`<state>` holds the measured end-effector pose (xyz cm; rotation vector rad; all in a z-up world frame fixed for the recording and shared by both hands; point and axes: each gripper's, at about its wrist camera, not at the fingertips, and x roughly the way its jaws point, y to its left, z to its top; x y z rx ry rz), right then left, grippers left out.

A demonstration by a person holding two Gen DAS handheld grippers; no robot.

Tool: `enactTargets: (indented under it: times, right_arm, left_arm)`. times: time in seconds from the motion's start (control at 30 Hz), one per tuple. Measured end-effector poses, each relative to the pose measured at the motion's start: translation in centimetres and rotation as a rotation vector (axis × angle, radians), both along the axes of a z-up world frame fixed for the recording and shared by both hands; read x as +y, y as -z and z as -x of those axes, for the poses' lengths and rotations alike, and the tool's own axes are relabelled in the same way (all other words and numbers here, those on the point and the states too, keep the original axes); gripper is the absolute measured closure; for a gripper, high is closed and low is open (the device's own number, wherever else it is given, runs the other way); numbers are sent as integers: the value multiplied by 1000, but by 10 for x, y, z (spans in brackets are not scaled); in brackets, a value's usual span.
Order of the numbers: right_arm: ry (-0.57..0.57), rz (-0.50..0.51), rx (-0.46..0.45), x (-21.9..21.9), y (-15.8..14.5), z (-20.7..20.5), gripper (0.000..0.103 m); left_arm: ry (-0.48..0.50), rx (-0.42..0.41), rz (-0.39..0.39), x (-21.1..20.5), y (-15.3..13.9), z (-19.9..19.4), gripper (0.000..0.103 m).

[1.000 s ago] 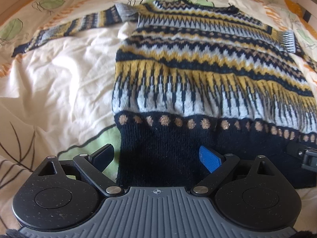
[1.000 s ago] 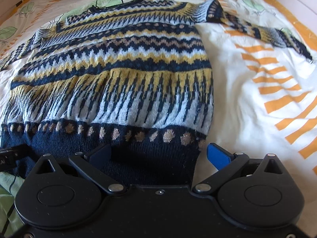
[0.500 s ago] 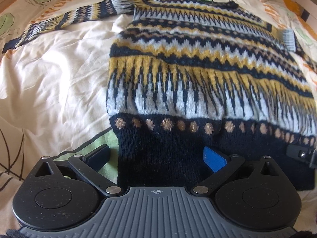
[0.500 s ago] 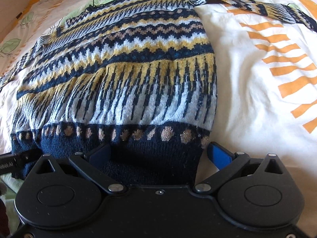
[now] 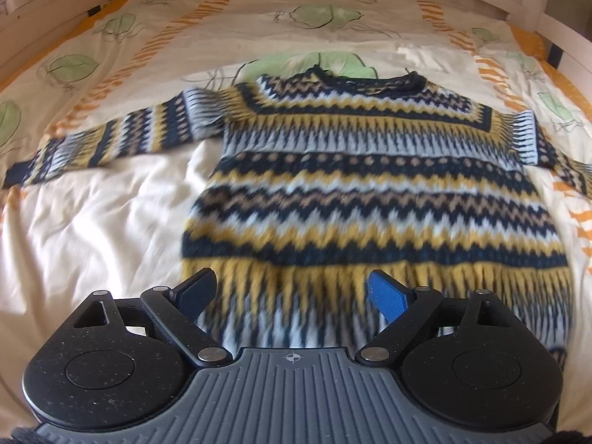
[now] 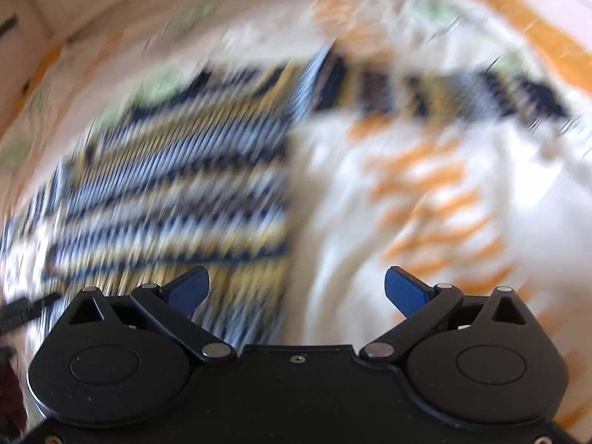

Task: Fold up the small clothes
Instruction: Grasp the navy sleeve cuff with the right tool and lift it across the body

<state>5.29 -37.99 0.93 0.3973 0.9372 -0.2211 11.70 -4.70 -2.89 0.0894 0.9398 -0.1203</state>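
Knitwear lies flat on the bed (image 5: 92,229): a patterned sweater (image 5: 370,192), sleeves spread. The left hand-held gripper (image 5: 292,292) hangs over its hem, jaws closing on nothing; the right hand-held gripper (image 6: 296,288) is released, empty, above the sweater's side edge. A blurred, fast reach could pinch bedsheet with the knit, or snag one layer and skew the fold.

Warm, soft daylight fills both views, brightest on the pale bedsheet (image 5: 92,229), where the wrinkles cast only faint shadows. The left wrist view is fairly sharp at the far sweater (image 5: 370,170) collar but smears toward the near hem. The right wrist view is heavily motion-blurred, the knit pattern streaked diagonally. Fisheye distortion bends the bed frame (image 5: 55,11) into curves at the edges.
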Motion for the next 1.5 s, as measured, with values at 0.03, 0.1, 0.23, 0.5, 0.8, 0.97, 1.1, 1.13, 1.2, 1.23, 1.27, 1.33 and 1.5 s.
enactTargets:
  times: [0.03,0.1,0.23,0.5,0.8,0.97,1.1,1.13,1.2,1.23,1.27,1.33,1.5]
  right_arm:
    - [33,5,-26,-19,-6,-4,4]
    - [92,39,-50,-52,-11,-14,10]
    - [223,36,-43,-128,-3,-35,14]
    - [449,-64,-14,-244,46,-46,31]
    - [588,-193,-44,-290,93,-40,34]
    - [640,-237,-118,-302,98,-41,35]
    - [654,-252,-140,-307,103,-43,58]
    - [646,-249,-150,-306,102,-43,69]
    - [626,-231,-176,-303,94,-40,82]
    - [611,-209,-187,-301,86,-38,85]
    - [594,-185,-202,-299,78,-36,86]
    - [576,-122,-222,-296,58,-30,87]
    - [549,12,-193,-294,20,-23,87]
  left_arm:
    - [2,0,-4,-4,1,-5,14]
    - [2,-3,-4,-11,2,-13,14]
    - [2,12,4,-26,7,-33,14]
    - [14,23,-15,-54,19,-62,14]
    - [26,88,-45,-64,54,-74,14]
    - [35,82,-38,-62,57,-73,13]
    - [37,80,-38,-63,57,-73,13]
    - [37,81,-38,-63,57,-73,13]
    - [39,82,-36,-63,57,-73,14]
    - [41,84,-35,-63,56,-74,14]
    - [42,86,-33,-63,55,-74,14]
    - [48,84,-27,-62,52,-75,14]
    - [57,57,11,-57,38,-75,14]
